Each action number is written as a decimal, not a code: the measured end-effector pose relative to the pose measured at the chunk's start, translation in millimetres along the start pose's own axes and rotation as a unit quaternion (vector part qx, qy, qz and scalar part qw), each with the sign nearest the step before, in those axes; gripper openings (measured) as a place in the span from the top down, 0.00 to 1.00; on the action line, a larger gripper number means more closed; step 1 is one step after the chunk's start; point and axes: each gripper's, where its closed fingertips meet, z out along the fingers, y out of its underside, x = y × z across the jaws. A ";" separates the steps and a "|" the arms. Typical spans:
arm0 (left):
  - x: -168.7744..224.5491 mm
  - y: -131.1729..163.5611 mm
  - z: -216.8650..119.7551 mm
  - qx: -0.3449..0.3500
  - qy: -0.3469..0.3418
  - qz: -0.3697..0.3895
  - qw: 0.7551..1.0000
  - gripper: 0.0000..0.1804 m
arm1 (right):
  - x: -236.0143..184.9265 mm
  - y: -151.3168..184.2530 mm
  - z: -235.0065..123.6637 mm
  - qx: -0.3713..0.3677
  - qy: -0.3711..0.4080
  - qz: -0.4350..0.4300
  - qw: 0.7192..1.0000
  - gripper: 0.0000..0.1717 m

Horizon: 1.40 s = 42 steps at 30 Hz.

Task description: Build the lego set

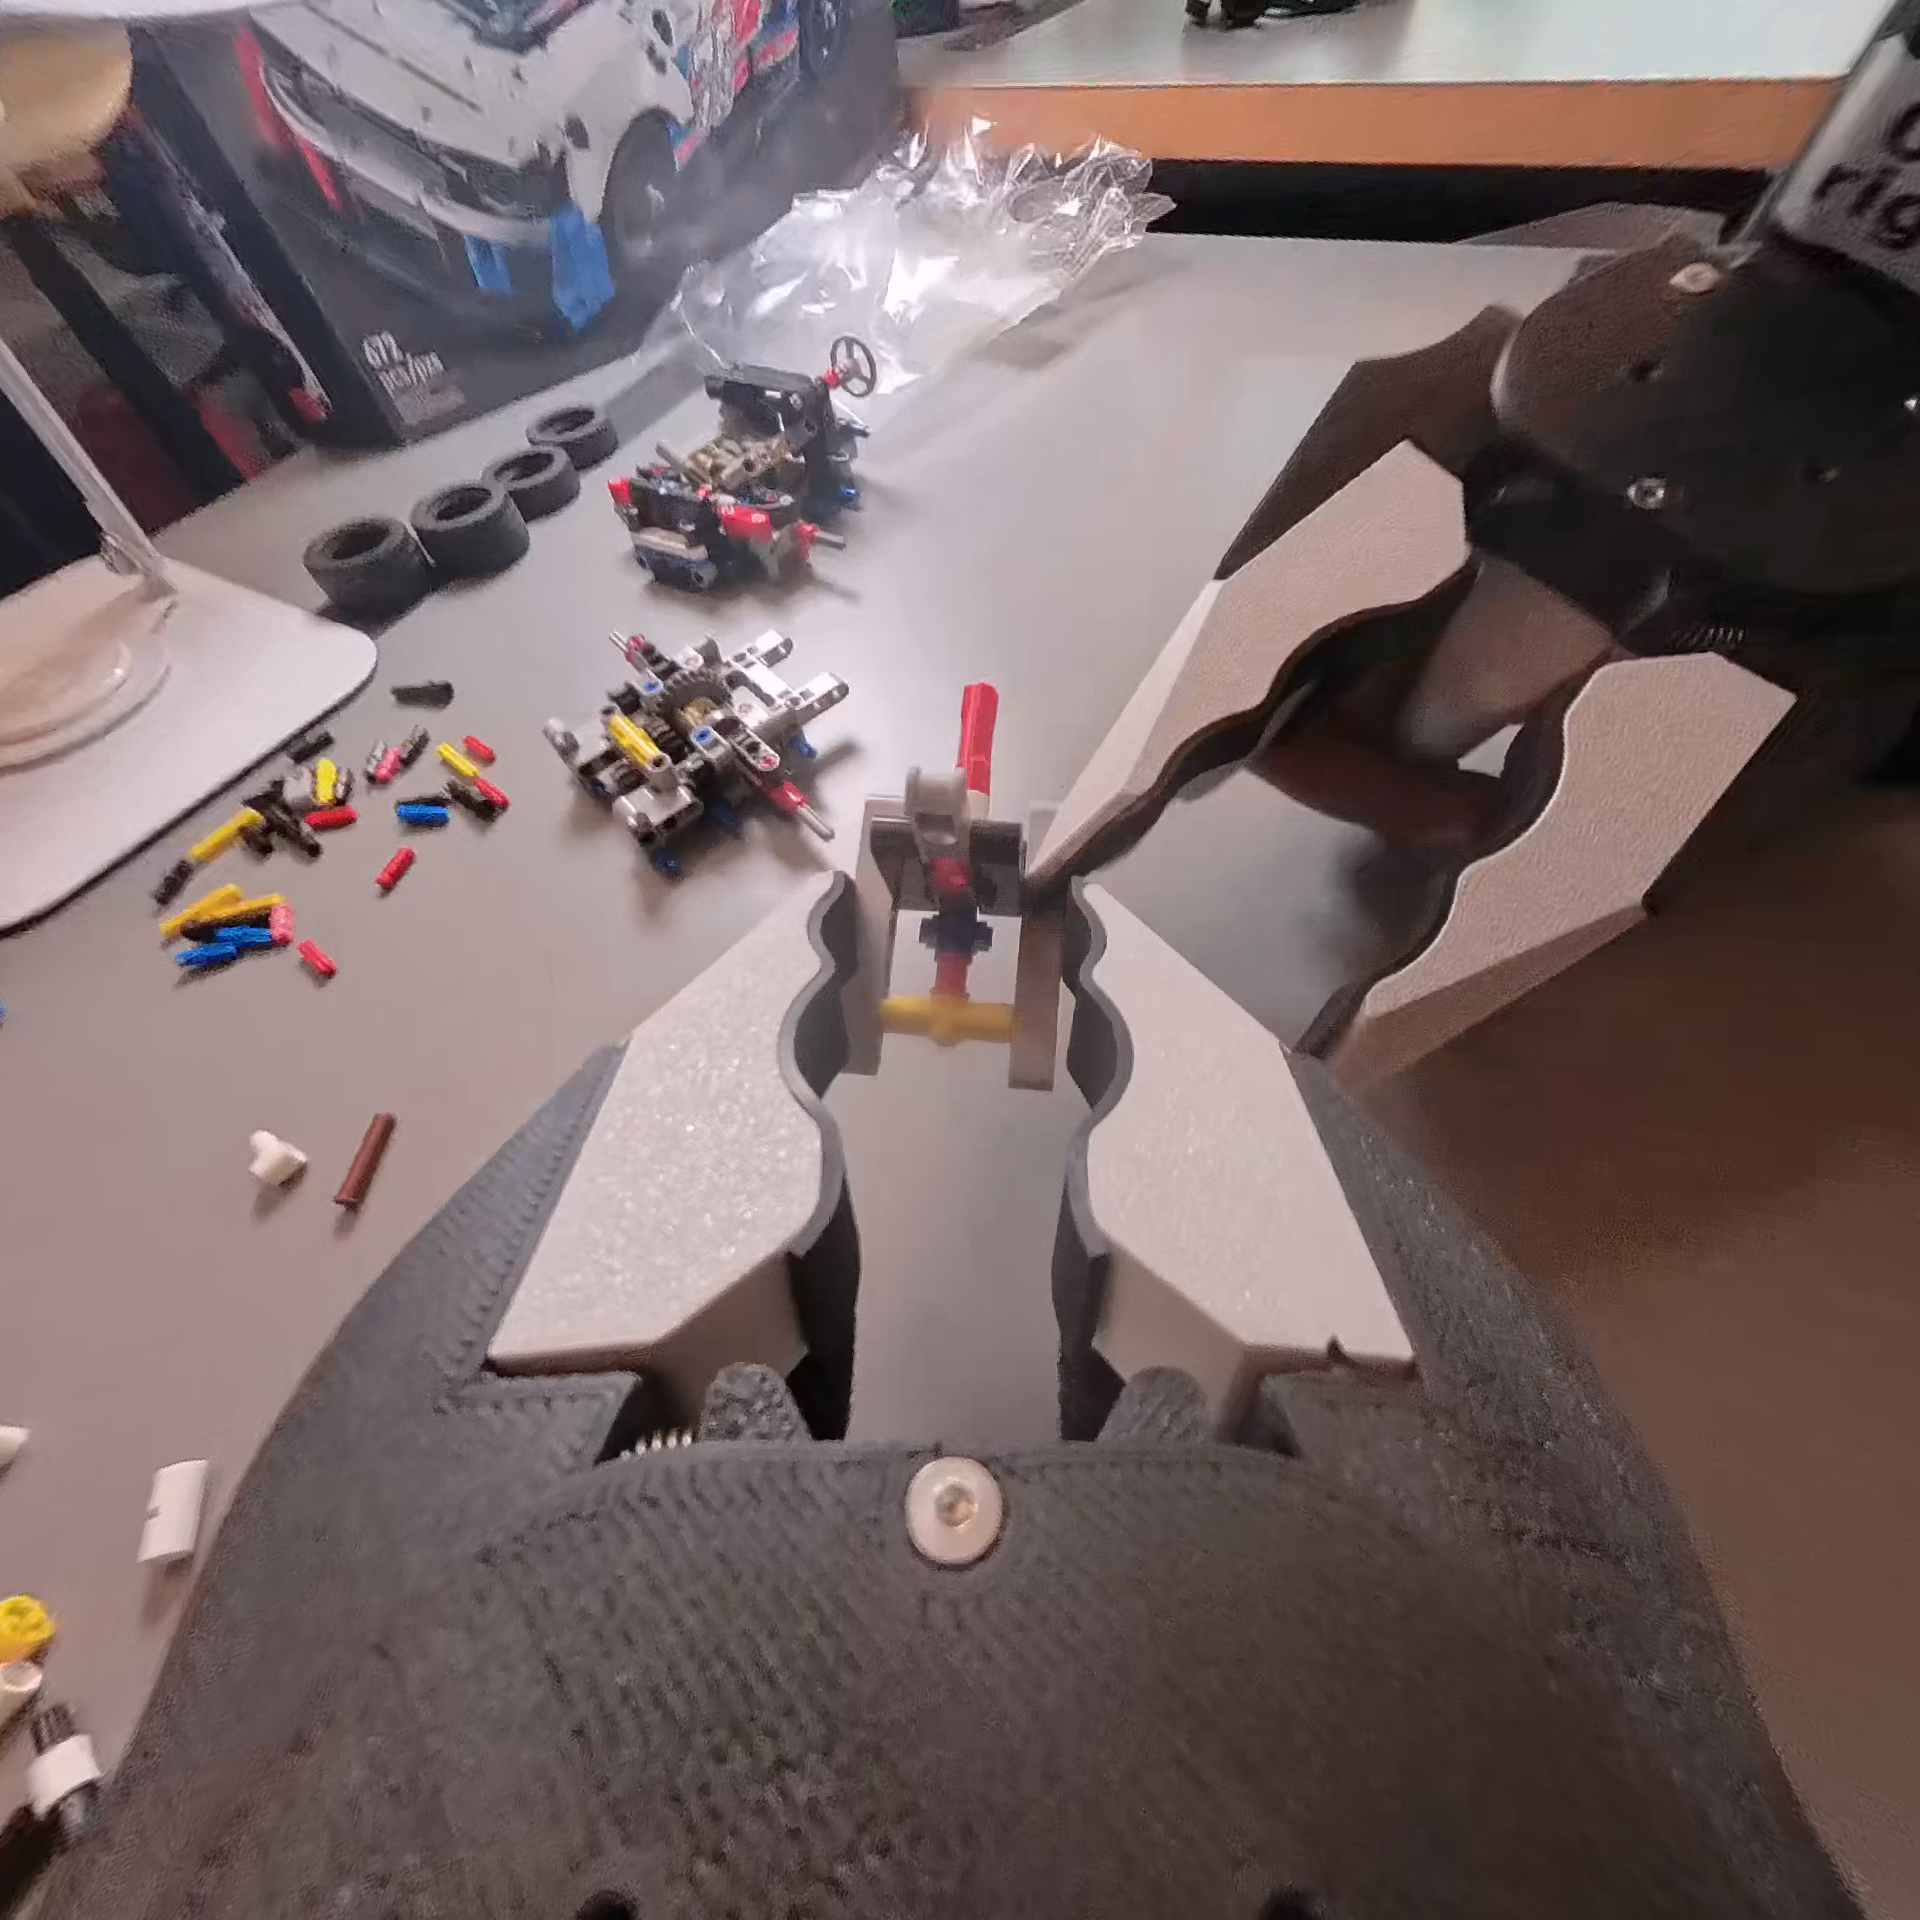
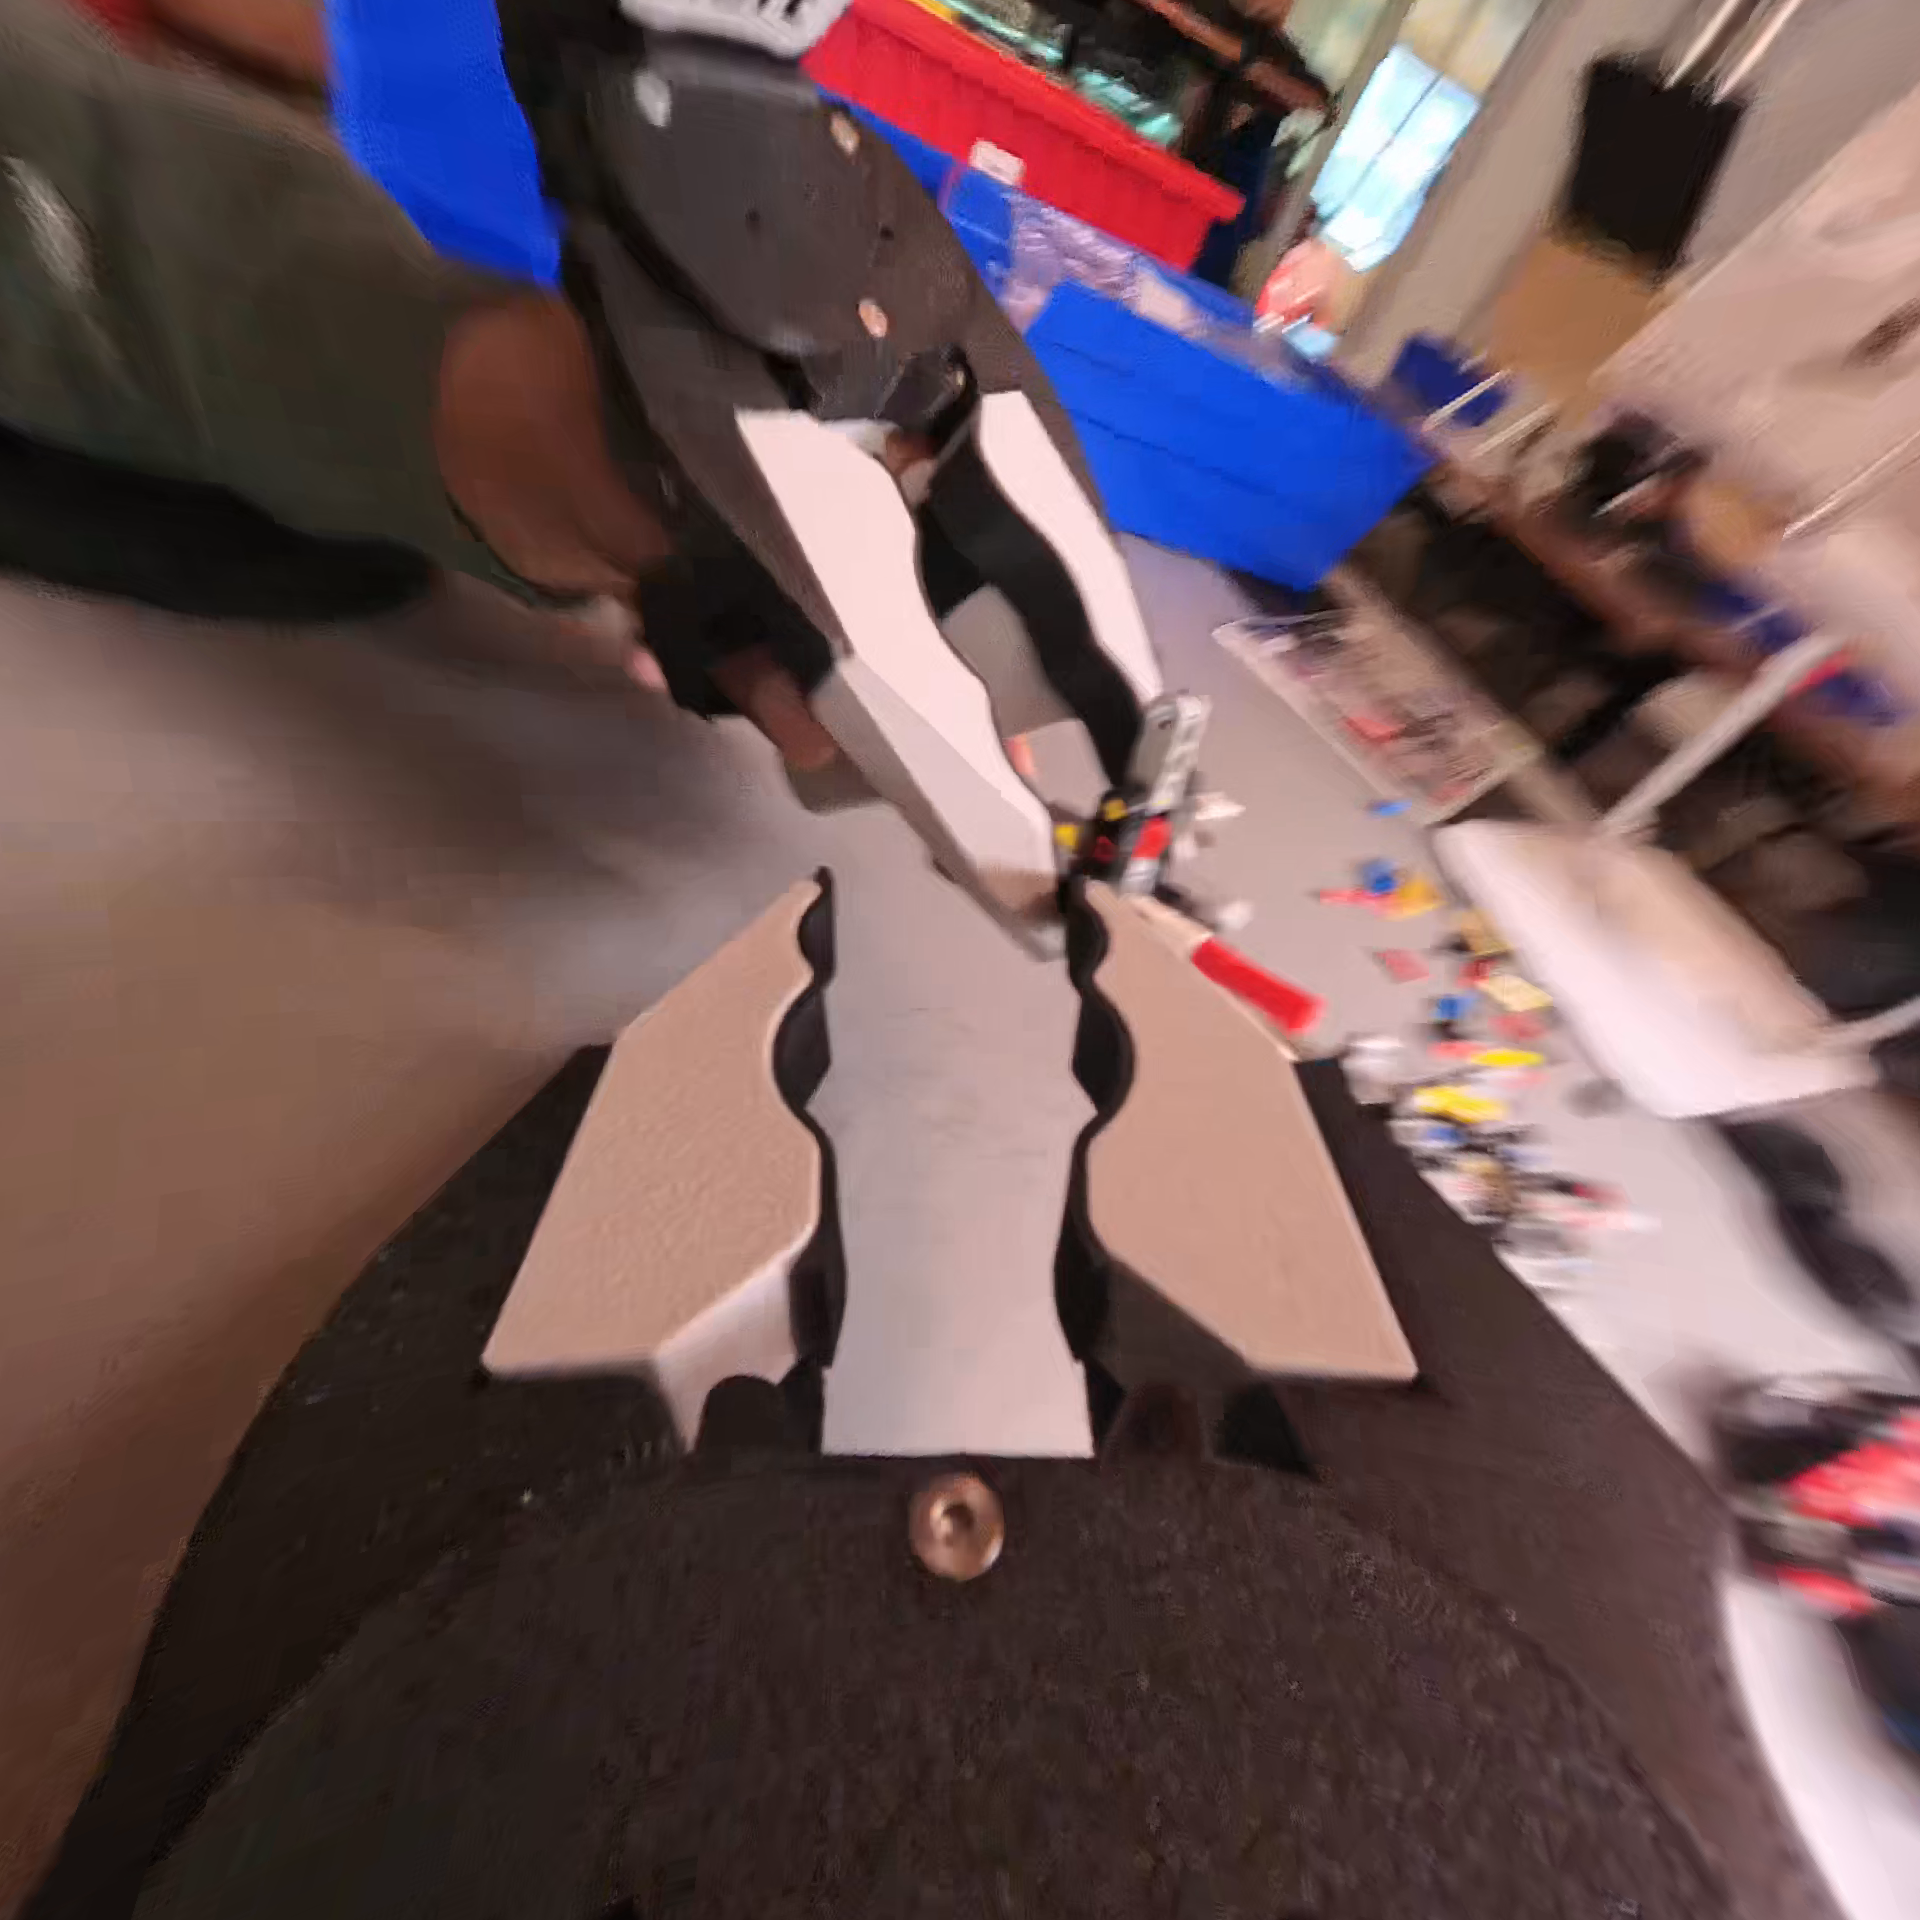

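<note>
My left gripper is shut on a small grey U-shaped brick frame, with both pads pressed on its side walls above the grey table. A red axle runs through the frame, with a dark blue gear and a yellow cross piece. My right gripper is open at the right, one fingertip at the frame's right corner. In the blurred right wrist view my right gripper has nothing between its pads. The left gripper holds the frame just ahead.
Two part-built brick chassis lie ahead on the left, with several black tyres and loose coloured pins. A white flat base, a clear plastic bag and a car-picture box stand farther off. Blue bins stand behind.
</note>
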 end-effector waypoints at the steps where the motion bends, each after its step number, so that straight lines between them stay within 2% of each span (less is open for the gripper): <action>1: 0.3 0.8 0.1 -0.007 0.006 -0.008 1.000 0.78 | 9.8 -5.5 -3.4 0.012 0.025 -0.022 0.999 0.77; 4: -3.3 8.4 -2.4 -0.022 -0.002 0.001 1.000 0.78 | 23.3 -16.3 -14.3 0.033 -0.010 0.053 0.998 0.73; 7: -2.2 18.2 1.4 -0.047 0.009 0.002 0.999 0.78 | 23.7 -5.2 -18.1 0.022 -0.020 0.055 0.998 0.73; 10: 8.6 33.8 6.2 -0.081 0.040 0.023 0.996 0.78 | 23.8 11.1 -21.8 -0.005 -0.037 0.004 0.999 0.83; 12: 15.2 39.3 6.6 -0.093 0.057 0.038 0.993 0.78 | 20.8 36.8 -23.0 -0.060 -0.063 -0.054 0.995 0.84; 14: 25.7 40.1 6.4 -0.092 0.088 0.047 0.991 0.78 | 18.2 49.8 -24.4 -0.080 -0.077 -0.093 0.990 0.85; 23: 40.0 27.7 0.6 -0.063 0.121 0.057 0.989 0.78 | 6.7 36.3 -30.5 -0.042 -0.093 -0.152 0.983 0.96; 26: 42.7 27.4 0.3 -0.062 0.119 0.077 0.988 0.78 | 3.7 37.4 -32.6 -0.042 -0.119 -0.111 0.986 0.97; 29: 44.4 25.4 -0.8 -0.055 0.113 0.110 0.986 0.78 | 2.1 35.7 -34.9 -0.045 -0.153 -0.028 0.987 0.97; 35: 49.2 20.2 -1.6 -0.038 0.095 0.179 0.979 0.78 | -1.3 35.3 -40.6 -0.067 -0.219 0.132 0.964 0.97; 42: 53.6 18.6 -1.2 -0.031 0.096 0.191 0.976 0.78 | -4.3 35.0 -45.2 -0.072 -0.246 0.186 0.949 0.97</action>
